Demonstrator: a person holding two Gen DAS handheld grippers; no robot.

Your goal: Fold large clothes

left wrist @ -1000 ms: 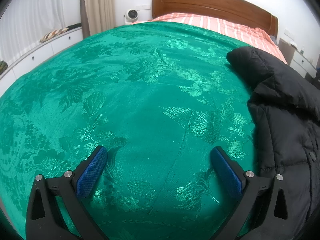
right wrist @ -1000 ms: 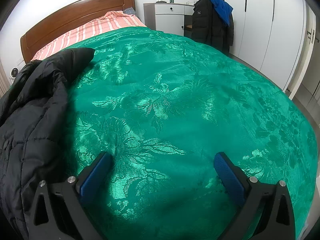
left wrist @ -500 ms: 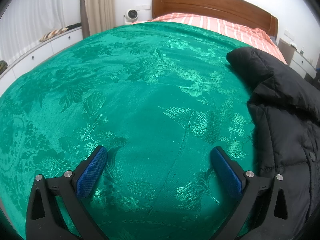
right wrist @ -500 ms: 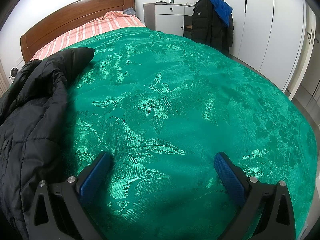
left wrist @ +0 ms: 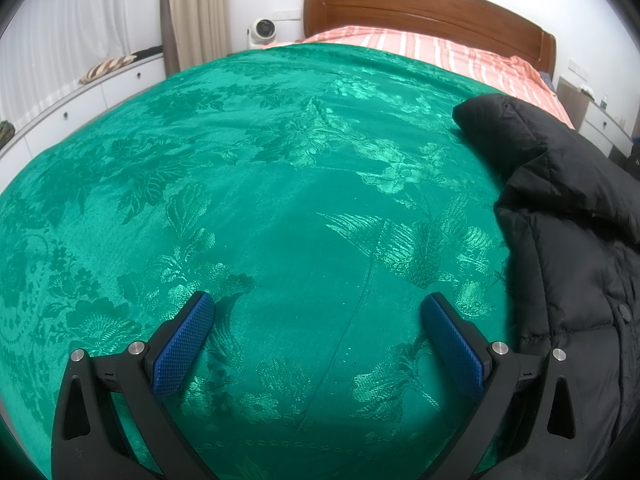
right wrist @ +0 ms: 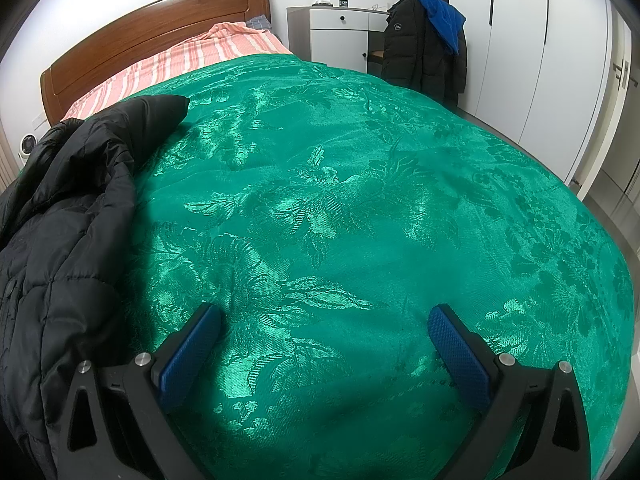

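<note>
Green brocade bedspread (left wrist: pixel 280 184) fills nearly all we see, stretched fairly flat over a bed with a wooden headboard (left wrist: pixel 432 4) and a striped pink sheet (left wrist: pixel 440 52) showing at the far end. Our left gripper (left wrist: pixel 318 320) hangs over the near part of the spread with its blue-padded fingers (left wrist: pixel 182 344) spread wide, nothing between them. Our right gripper (right wrist: pixel 324 334) is the same: fingers well apart, gripping nothing, only green cloth below.

Between our two hands lies the black puffer jacket (left wrist: pixel 572 248), loosely heaped; it sits at the right edge of the left view and at the left edge of the right view (right wrist: pixel 60 216). One puffy end reaches toward the headboard, and a snap button shows near its front seam. The jacket's edge lies just beside the left gripper's right finger and close to the right gripper's left finger.

On our left, open bedspread runs to the bed's edge, with white drawers (left wrist: pixel 80 100) and a curtain (left wrist: pixel 196 12) beyond. On our right, bare spread runs far to the bed's edge, then floor, a white wardrobe (right wrist: pixel 520 40), and another dark coat (right wrist: pixel 424 48) hanging by a nightstand (right wrist: pixel 340 36).
</note>
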